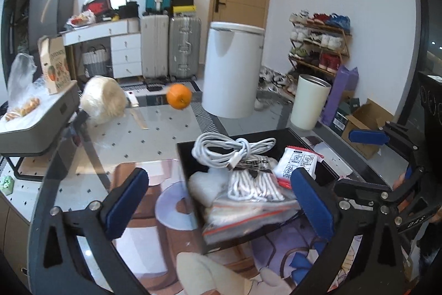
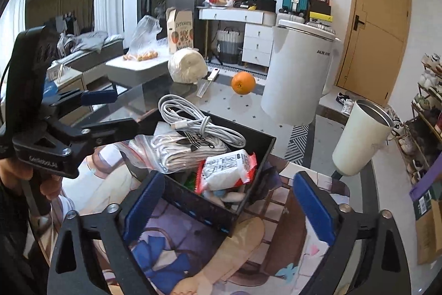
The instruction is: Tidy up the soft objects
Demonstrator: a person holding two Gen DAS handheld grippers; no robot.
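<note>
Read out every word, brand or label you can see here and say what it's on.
"AUX": white kettle.
"DAS": black frame of the right gripper.
"adidas", upside down: label of the bagged striped socks.
Red-edged white packet, fruit carton, left gripper frame: print too blurred to read.

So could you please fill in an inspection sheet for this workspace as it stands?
Surface: glass table with a printed mat.
Job's things: black box holding a bagged garment and a red-edged packet.
Clutter: orange, fluffy roll, white kettle, cup.
Grippers: left gripper and right gripper both open, nothing between the pads.
Cables: white cable coiled on top of the box contents.
Surroundings: suitcases, drawers, shoe rack, door.
</note>
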